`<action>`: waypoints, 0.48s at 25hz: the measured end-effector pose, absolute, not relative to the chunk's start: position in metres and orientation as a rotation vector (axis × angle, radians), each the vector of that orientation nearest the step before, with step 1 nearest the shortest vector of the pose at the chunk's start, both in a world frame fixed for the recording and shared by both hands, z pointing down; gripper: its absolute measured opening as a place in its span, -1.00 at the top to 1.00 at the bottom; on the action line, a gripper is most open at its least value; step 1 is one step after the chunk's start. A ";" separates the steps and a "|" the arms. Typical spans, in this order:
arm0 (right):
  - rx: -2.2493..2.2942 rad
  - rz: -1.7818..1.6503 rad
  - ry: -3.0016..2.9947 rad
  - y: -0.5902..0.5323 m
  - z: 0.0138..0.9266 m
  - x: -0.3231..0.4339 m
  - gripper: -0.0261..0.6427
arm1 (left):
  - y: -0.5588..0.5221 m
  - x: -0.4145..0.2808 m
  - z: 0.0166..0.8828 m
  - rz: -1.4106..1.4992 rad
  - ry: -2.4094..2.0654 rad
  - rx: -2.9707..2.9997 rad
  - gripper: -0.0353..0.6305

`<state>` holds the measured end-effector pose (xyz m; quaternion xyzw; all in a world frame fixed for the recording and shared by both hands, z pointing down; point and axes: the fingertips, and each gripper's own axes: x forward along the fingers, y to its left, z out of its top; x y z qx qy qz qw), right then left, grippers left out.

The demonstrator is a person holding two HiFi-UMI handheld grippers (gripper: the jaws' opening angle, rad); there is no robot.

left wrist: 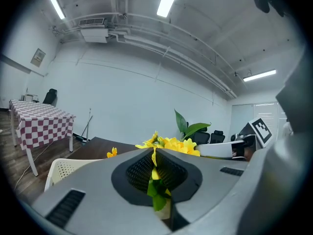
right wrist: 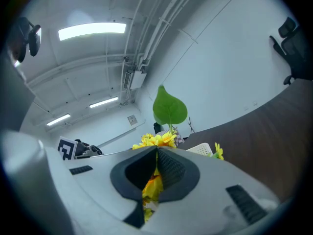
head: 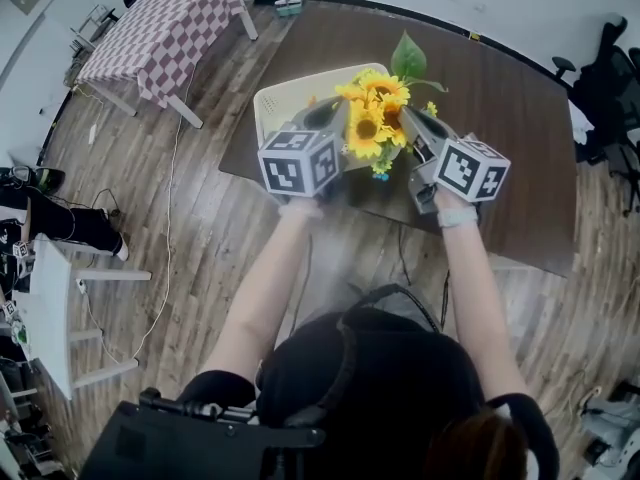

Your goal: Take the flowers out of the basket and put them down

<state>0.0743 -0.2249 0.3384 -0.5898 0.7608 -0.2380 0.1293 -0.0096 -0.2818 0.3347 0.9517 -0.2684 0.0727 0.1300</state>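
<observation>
Pale walls and plank flooring are surrounding a dark brown desk (head: 500, 98), which is carrying a cream perforated basket (head: 280, 103) toward its left end. Over the basket's right rim the flowers (head: 372, 118) are hanging in the air with blooms up, seemingly because a loose bunch needs support from both sides for its stems to clear the basket wall. The left tool (left wrist: 154, 155) is pinching a green leaf and a petal, and the right tool (right wrist: 156, 155) is pinching yellow petals, each pressed nearly together.
</observation>
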 end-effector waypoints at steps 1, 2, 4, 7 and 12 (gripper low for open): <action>-1.712 -0.686 2.210 -0.224 0.339 0.075 0.91 | -0.281 -0.009 0.334 0.209 -0.778 2.770 0.86; -1.708 -0.681 2.209 -0.224 0.339 0.076 0.91 | -0.280 -0.009 0.333 0.206 -0.776 2.774 0.86; -1.693 -0.677 2.211 -0.221 0.339 0.079 0.91 | -0.278 -0.007 0.332 0.196 -0.774 2.779 0.86; -1.671 -0.676 2.223 -0.215 0.337 0.085 0.91 | -0.270 -0.002 0.329 0.169 -0.782 2.773 0.86; -1.653 -0.674 2.231 -0.203 0.334 0.108 0.91 | -0.256 0.019 0.328 0.150 -0.793 2.766 0.86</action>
